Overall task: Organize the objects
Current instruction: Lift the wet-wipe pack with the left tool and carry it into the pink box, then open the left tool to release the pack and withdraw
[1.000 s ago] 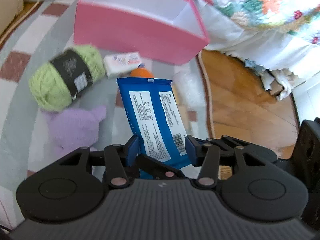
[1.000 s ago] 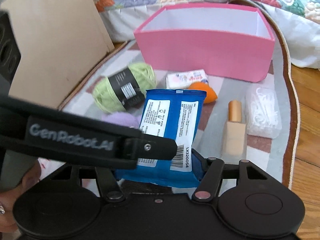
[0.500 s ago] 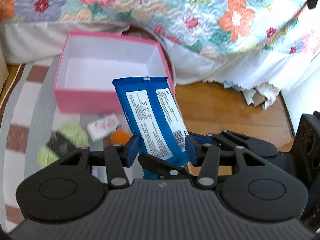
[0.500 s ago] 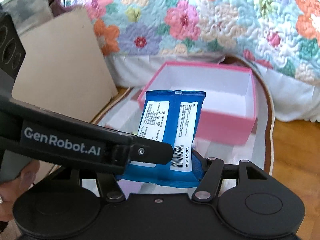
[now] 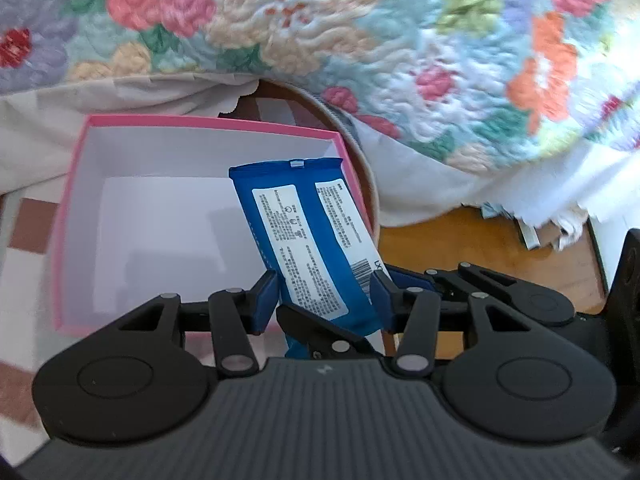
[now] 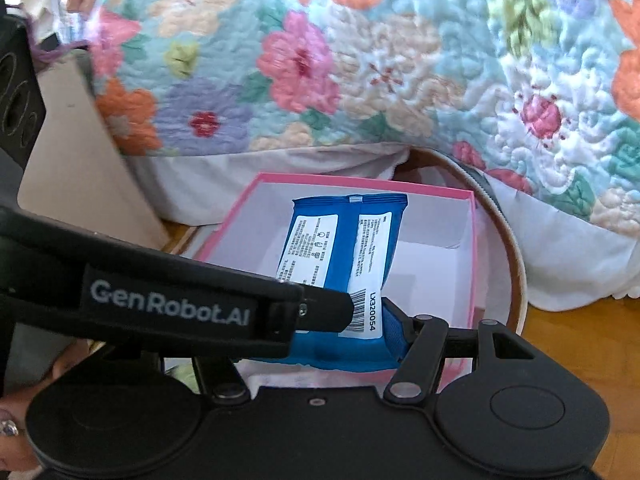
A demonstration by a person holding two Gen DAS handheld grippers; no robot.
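A blue packet (image 5: 308,236) with white printed labels is held up between both grippers. My left gripper (image 5: 322,300) has its blue pads pressed on the packet's lower sides. My right gripper (image 6: 332,340) grips the same blue packet (image 6: 340,248) at its bottom; only its right pad (image 6: 394,328) shows. The left pad is hidden behind the left gripper's black finger (image 6: 180,300), which crosses in from the left. The packet hangs over the white inside of an open pink box (image 5: 200,122), whose rim (image 6: 360,180) is also in the right wrist view. The box holds nothing.
A floral quilt (image 5: 360,40) hangs down just behind the box. A cardboard panel (image 6: 80,168) stands to the box's left. The round rug's edge (image 6: 516,280) and wooden floor (image 5: 460,240) lie to the right. A person's hand (image 6: 8,424) shows at the lower left.
Both grippers carried the blue packet up and forward, from above the rug's loose items to over the pink box. The yarn, plush and small items have dropped out of view.
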